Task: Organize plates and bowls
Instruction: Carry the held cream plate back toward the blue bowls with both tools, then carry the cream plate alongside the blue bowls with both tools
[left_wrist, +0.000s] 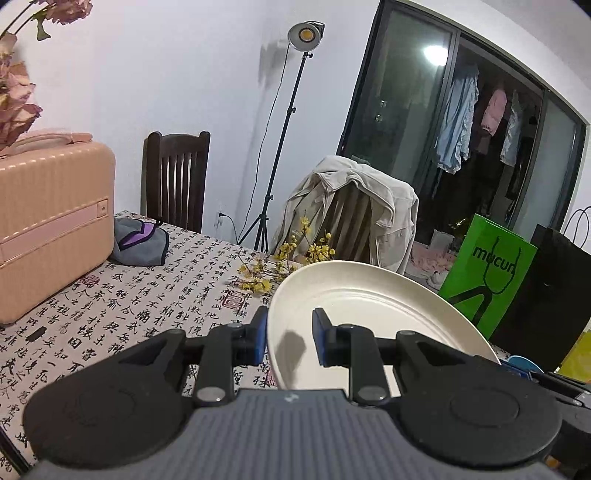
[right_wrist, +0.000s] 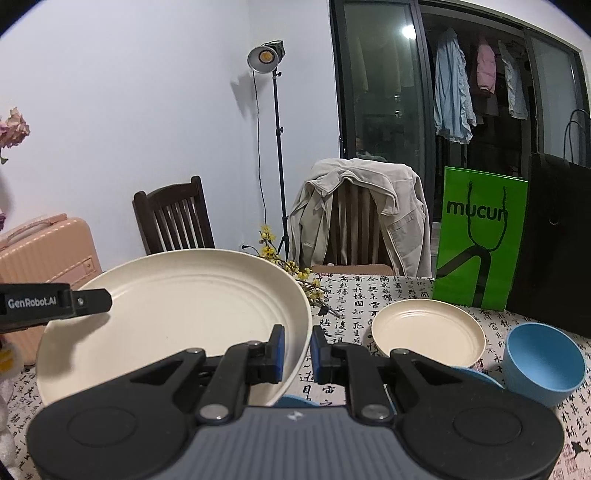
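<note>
A large cream plate (left_wrist: 369, 306) hangs tilted above the table, held at both sides. My left gripper (left_wrist: 290, 338) is shut on its left rim. In the right wrist view my right gripper (right_wrist: 296, 349) is shut on the right rim of the same large cream plate (right_wrist: 184, 306), and the left gripper (right_wrist: 92, 302) reaches in from the left edge. A small cream plate (right_wrist: 428, 328) lies on the tablecloth to the right. A blue bowl (right_wrist: 543, 362) stands tipped beside it. Another blue dish (right_wrist: 476, 376) is mostly hidden behind my right gripper.
A pink suitcase (left_wrist: 51, 229) and a grey-purple cloth (left_wrist: 140, 243) lie on the table's left side. Yellow flower twigs (left_wrist: 288, 258) lie mid-table. A green paper bag (right_wrist: 476, 240) and a black bag (right_wrist: 554, 240) stand at the right. Two chairs and a lamp stand are behind the table.
</note>
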